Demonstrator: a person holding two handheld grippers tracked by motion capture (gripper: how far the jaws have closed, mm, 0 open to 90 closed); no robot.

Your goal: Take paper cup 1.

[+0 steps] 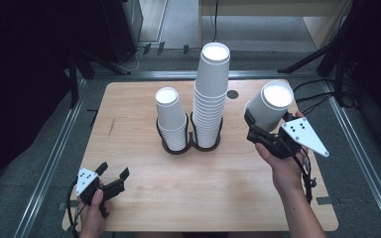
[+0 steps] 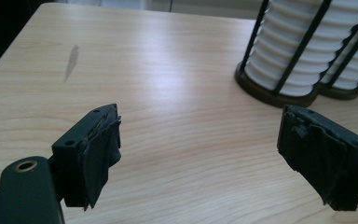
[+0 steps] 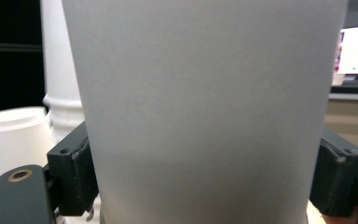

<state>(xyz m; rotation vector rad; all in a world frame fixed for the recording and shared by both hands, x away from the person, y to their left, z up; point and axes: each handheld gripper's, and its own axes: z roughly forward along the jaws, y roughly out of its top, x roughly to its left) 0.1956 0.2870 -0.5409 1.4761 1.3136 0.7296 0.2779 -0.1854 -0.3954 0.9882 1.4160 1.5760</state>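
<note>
Bare table [image 1: 144,198] is left toward its near edge; a plain white cup [image 1: 270,104] is clamped, upturned, in the right gripper [image 1: 258,130]; the left gripper [image 1: 113,177] is held wide, empty.

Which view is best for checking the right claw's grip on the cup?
Right gripper view: both pads press the cup walls close up. High view shows the right claw holding it beside the stacks. Left gripper view looks at the table.

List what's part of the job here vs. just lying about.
In the job:
- cup, clamped in the right gripper
- tall stack
- short stack
- holder under both stacks

Lying about:
- left gripper, open, idle
- cables past the table
</note>
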